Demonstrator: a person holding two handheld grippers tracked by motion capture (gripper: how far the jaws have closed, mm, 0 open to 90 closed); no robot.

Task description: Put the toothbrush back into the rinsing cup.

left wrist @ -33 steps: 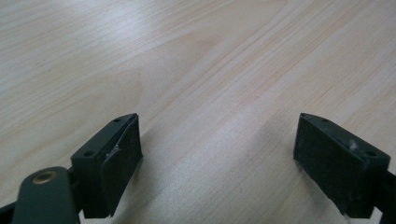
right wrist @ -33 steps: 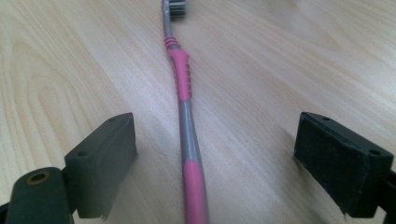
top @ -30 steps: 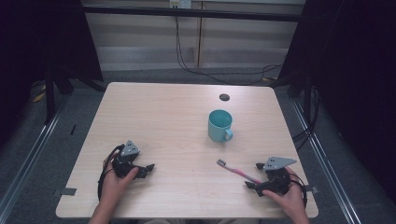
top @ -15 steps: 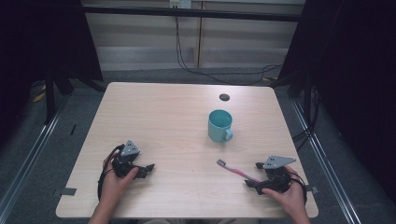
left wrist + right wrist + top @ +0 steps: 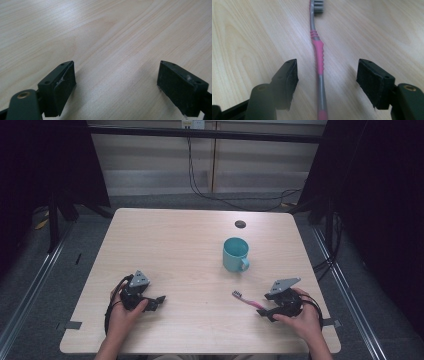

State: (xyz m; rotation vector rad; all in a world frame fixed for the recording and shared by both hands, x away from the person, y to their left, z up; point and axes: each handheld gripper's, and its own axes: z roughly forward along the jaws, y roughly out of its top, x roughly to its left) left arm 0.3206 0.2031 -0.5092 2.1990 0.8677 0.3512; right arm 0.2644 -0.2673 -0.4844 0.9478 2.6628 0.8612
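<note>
A pink and grey toothbrush (image 5: 246, 299) lies flat on the wooden table (image 5: 175, 245), bristle head pointing away to the left. My right gripper (image 5: 265, 310) straddles its handle end. In the right gripper view the toothbrush handle (image 5: 319, 56) runs up between the two jaws, with a gap on either side. My right gripper (image 5: 327, 80) is open and its jaws have just been closing around the handle without pressing on it. My left gripper (image 5: 156, 300) rests at the front left of the table. In its own view the left gripper (image 5: 116, 83) stands wide open over bare wood.
A teal mug (image 5: 235, 254) stands upright beyond the toothbrush, its handle turned toward the front right. A small dark round disc (image 5: 240, 224) sits near the far edge. Cables trail from both grippers toward the front edge.
My right hand has shifted a little away from the front edge, along the toothbrush handle. The left hand has stayed where it was.
</note>
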